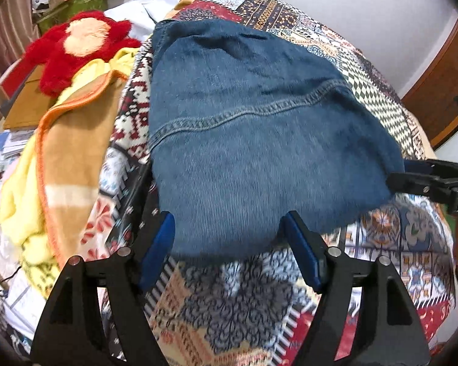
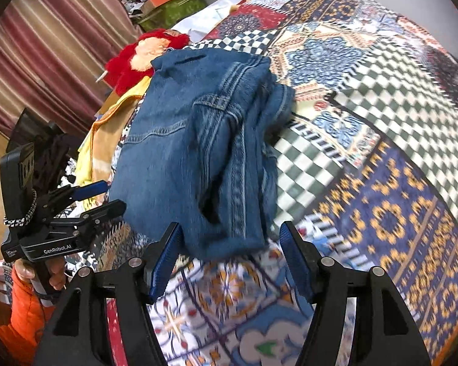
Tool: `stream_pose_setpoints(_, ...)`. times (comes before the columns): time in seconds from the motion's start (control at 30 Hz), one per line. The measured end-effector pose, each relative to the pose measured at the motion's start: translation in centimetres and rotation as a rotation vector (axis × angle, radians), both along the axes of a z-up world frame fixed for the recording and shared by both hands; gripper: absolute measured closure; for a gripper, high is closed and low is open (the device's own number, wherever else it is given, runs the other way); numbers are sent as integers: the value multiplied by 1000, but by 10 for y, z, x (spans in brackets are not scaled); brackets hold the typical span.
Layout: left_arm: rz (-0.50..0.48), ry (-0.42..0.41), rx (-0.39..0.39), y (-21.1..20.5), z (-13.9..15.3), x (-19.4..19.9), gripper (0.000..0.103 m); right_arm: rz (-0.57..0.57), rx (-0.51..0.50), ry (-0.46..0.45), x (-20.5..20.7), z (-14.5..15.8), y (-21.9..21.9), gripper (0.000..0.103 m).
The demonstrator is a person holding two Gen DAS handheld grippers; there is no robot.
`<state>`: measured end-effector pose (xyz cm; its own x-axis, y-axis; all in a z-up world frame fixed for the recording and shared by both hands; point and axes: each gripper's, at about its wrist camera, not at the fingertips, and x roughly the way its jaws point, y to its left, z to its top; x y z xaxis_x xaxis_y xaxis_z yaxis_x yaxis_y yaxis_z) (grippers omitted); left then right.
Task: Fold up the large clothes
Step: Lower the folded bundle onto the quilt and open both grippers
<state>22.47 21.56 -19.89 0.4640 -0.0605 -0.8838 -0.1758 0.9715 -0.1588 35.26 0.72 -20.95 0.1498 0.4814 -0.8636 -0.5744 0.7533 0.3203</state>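
Folded jeans [image 1: 259, 152] on patchwork bedspread [image 1: 229, 305]

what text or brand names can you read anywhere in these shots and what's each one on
"GenRobot.AI": white lettering on the black body of the left gripper, seen from the right wrist view.
Small white print beside it on the same body: too small to read.
Papers at the left edge of the left wrist view: print too blurred to read.
Jeans and patchwork bedspread: no readable text.

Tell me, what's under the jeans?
The jeans lie folded on a patterned bedspread, which shows all around them. Whatever else sits beneath the denim is covered and cannot be seen.
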Motion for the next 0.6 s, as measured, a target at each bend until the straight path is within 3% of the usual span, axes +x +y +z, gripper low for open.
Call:
stream_pose_setpoints(0.13, 25, -42, 34, -4, 24, -17, 30, -18, 28, -66, -18, 26, -14, 40)
stream_pose_setpoints(0.23, 52, -126, 53, -4, 56, -32, 30, -19, 69, -144, -35, 56, -19, 40)
stream_pose_setpoints(0.6, 92, -537, 116, -27, 195, -102, 30, -35, 294, -519, -119, 190, -37, 40)
